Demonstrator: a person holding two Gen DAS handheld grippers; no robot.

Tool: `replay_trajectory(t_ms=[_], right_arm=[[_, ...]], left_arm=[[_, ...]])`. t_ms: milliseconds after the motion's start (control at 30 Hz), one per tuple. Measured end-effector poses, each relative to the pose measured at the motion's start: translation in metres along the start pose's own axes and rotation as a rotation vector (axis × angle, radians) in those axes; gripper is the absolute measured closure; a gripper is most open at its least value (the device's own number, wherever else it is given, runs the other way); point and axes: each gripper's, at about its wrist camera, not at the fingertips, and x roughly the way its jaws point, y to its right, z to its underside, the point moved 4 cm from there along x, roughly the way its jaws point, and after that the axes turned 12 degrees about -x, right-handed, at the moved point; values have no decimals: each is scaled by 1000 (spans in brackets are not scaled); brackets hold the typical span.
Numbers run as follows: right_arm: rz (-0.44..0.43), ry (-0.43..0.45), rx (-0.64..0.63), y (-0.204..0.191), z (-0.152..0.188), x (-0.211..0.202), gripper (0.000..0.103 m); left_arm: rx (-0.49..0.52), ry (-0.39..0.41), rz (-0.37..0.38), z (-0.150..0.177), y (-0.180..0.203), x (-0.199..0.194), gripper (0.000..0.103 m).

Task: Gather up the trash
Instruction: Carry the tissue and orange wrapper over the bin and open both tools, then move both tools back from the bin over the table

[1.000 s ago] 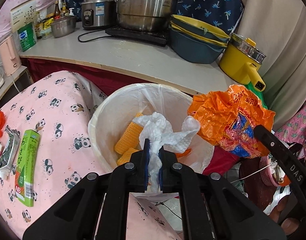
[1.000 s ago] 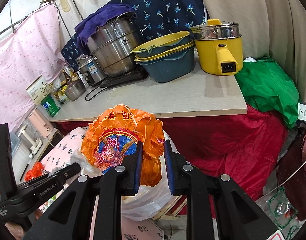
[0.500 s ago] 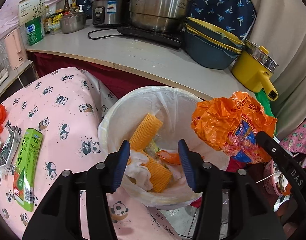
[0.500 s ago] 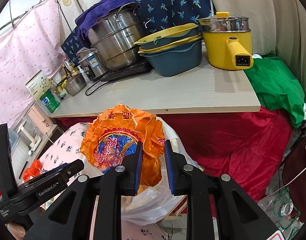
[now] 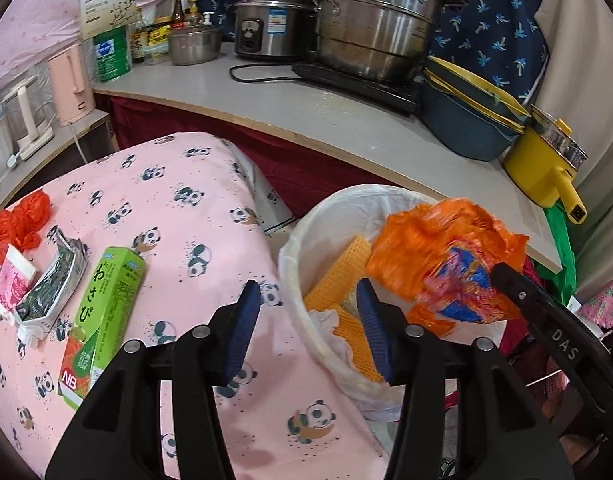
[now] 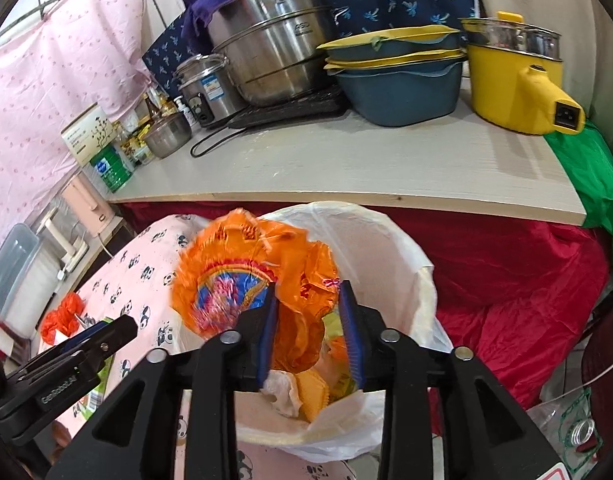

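Note:
A white-lined trash bin (image 5: 306, 232) (image 6: 386, 236) holds orange waffle pieces (image 5: 338, 276) and a white tissue (image 6: 282, 390). My right gripper (image 6: 308, 328) hangs over the bin with its jaws parted, and a crumpled orange plastic bag (image 6: 246, 272) (image 5: 438, 248) sits blurred between and ahead of them. My left gripper (image 5: 306, 328) is open and empty at the bin's left rim, over the table edge. On the panda tablecloth (image 5: 178, 208) lie a green box (image 5: 106, 320), a silver wrapper (image 5: 54, 284), a pink-white packet (image 5: 10, 280) and a red bag (image 5: 18, 224).
A counter (image 5: 346, 120) behind the bin carries steel pots (image 5: 370, 36), a rice cooker (image 5: 270, 24), blue and yellow basins (image 5: 466, 120) and a yellow electric pot (image 5: 546, 168). Red cloth (image 6: 506, 280) hangs under it. Pink kettle (image 5: 70, 84) stands at left.
My left gripper opened and dropped the white tissue into the bin, then swung left toward the table. My right gripper moved over the bin and opened around the orange bag.

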Motion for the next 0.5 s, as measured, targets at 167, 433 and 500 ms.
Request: replay_trajectory(t_ms=[167,433,500], right_arm=[[0,20,-15,-13,-3,0,52],[-21,21,-36,-31,-4,-11,52],[-32,20,-45,-39,-2,-15,52]], left_arm=[[-21,5,-20,3,-16,-4,55],[-53,17,-30,8,-37,-18,55],[-63,18,-32,10,-42,-22,55]])
